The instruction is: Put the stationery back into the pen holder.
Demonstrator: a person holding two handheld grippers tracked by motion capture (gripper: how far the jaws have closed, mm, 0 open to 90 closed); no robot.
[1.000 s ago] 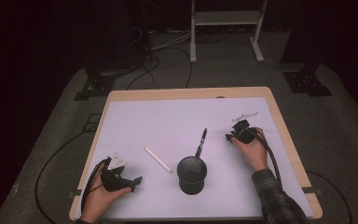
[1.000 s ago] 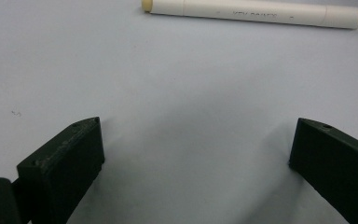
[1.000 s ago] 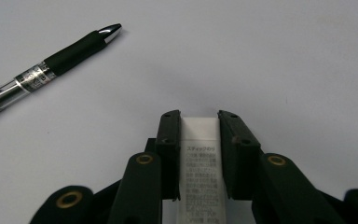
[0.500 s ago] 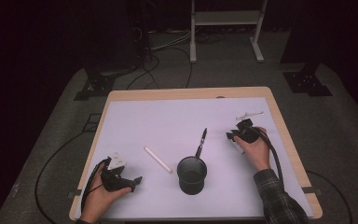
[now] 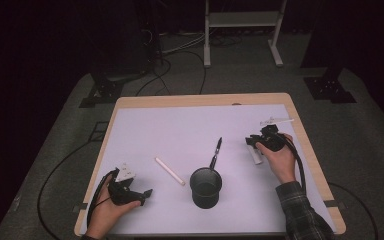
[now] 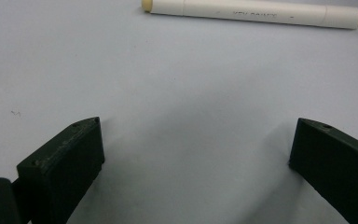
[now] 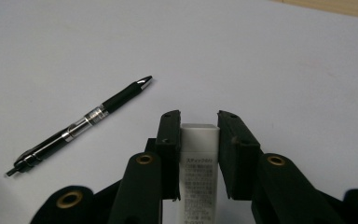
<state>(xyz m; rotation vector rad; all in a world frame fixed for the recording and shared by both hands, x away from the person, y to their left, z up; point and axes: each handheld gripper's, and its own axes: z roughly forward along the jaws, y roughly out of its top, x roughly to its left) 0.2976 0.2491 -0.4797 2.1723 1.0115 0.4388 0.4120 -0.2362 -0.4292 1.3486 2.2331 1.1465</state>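
The right gripper [image 7: 198, 122] is pinching a white eraser [image 7: 196, 168] by its sides, over the right part of the table [image 5: 145, 125]. It's a narrow hold, so my worry is the eraser twisting or slipping out on the way to the black cup [image 5: 206, 187] and bouncing off its rim. The left gripper [image 6: 193, 154] sits spread wide, near left, just short of the cream marker [image 6: 256, 11].
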